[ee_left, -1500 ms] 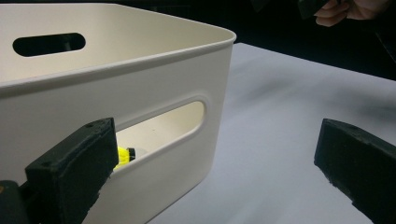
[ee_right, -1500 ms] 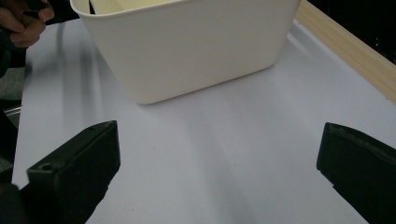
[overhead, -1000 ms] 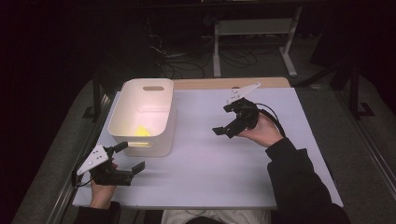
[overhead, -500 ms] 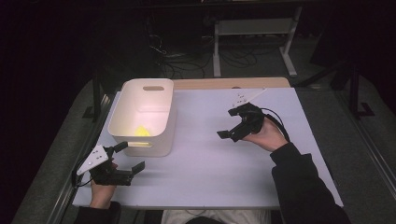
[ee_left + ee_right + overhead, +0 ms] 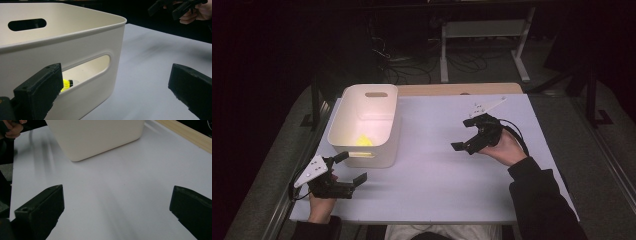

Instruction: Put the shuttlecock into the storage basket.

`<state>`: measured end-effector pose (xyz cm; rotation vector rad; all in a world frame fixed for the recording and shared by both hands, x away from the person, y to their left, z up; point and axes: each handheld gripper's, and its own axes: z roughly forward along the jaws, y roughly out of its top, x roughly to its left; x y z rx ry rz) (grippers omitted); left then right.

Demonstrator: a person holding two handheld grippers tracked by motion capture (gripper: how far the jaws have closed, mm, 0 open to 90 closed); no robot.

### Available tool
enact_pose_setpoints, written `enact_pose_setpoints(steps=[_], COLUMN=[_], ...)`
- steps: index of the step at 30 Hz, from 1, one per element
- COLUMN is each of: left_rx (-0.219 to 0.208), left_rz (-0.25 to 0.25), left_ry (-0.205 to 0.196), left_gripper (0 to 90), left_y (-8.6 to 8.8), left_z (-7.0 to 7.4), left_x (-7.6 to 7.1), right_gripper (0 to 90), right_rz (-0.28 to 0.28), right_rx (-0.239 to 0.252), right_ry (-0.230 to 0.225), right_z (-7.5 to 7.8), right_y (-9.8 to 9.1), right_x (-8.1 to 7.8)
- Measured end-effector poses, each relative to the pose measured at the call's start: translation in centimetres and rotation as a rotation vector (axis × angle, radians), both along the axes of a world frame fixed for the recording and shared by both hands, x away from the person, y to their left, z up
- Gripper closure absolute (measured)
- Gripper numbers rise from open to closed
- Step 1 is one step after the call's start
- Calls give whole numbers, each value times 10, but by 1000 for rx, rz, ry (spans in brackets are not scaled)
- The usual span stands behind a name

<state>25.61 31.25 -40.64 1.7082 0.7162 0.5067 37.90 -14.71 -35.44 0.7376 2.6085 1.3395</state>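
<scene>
I am drawing the right tongs [image 5: 466, 139] back across the bench [image 5: 437, 185], farther from the white bin [image 5: 389, 137] than a second ago, jaws spread and empty. The left tongs [image 5: 349, 167] are staying put beside the bin, open, the yellow object [image 5: 363, 141] lying inside.

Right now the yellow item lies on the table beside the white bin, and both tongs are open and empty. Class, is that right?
Not quite. The yellow item lies inside the white bin, as the high view shows. The left tongs and right tongs are indeed open and empty.
</scene>
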Motion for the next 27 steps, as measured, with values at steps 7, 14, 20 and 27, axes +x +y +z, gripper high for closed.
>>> enact_pose_setpoints(steps=[7,14,20,27], left_rx=[-2,-3,-1,-2], left_rz=[-1,-2,0,0], left_ry=[0,0,0,-1], left_gripper=[0,0,0,0], left_y=[0,0,0,0], left_z=[0,0,0,0], left_x=[0,0,0,0], right_gripper=[0,0,0,0], right_rz=[-20,-40,-57,-70], right_rx=[8,16,27,39], right_ry=[5,5,5,5], right_z=[-5,-9,-12,-16], right_y=[-11,-21,-30,-36], right_x=[-4,-10,-14,-20])
